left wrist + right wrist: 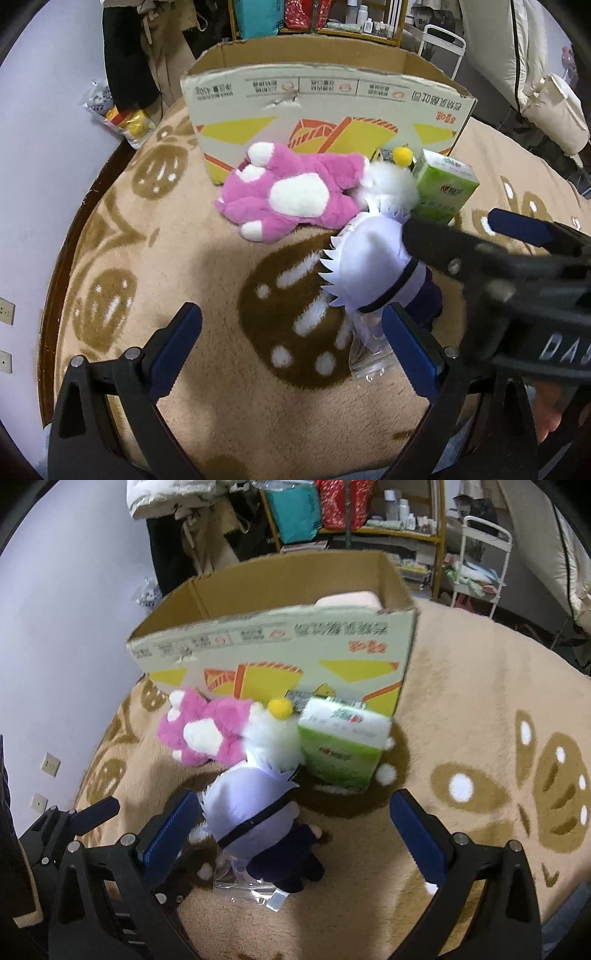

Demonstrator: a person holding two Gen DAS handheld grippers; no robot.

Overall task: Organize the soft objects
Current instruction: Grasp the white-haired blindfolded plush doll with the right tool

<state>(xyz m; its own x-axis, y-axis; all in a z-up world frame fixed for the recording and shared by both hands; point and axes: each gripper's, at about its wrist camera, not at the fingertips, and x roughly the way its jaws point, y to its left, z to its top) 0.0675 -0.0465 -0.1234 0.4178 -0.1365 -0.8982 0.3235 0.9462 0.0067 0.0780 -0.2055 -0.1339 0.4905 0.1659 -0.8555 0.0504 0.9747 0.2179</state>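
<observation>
i have both grippers spread wide and empty, the right gripper (295, 834) straddling the white-haired doll (255, 812) that lies between its jaws, so next i judge i close on it and lift toward the cardboard box (280, 642) ahead

Ahead of the left claw (291, 347), open blanket (192, 258) runs to the pink plush (291, 192), which lies against the cardboard box (325, 110). The right claw (295, 834) stands wide around the white-haired doll (251, 808). Beyond it the white pom-pom toy (273, 738) and green tissue pack (343, 749) block the way; bare blanket lies to its right.
</observation>
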